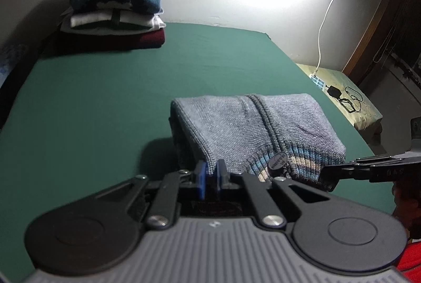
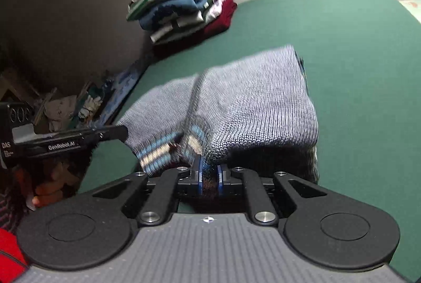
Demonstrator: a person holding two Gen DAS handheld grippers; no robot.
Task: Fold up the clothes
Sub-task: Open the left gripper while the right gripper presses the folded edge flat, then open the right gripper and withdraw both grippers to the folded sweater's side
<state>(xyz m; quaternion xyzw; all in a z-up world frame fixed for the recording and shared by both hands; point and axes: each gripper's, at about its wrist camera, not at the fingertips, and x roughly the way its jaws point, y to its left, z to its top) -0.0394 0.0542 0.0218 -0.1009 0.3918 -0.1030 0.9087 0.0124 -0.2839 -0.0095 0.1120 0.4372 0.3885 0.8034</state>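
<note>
At the far left, against the wall, a stack of folded clothes (image 1: 113, 4) sits on the green bed sheet (image 1: 92, 99): a green-and-white striped piece on top, then a blue knit, white pieces and a dark red one at the bottom. Nearer and to the right, a grey knit sweater (image 1: 252, 130) lies folded on the same sheet, well apart from the stack, its ribbed hem with blue and beige stripes turned toward the cameras and a round tag (image 1: 277, 161) on it. The left gripper (image 1: 211, 172) has its jaws closed on the near left edge of the sweater, the knit pinched between the blue pads. The right gripper (image 2: 209, 175) grips the near right edge of the hem, dark knit showing between its pads. Further right, a white cable (image 1: 331, 6) hangs down the wall to a low side table (image 1: 368, 109) carrying a black charger (image 1: 334, 91).
</note>
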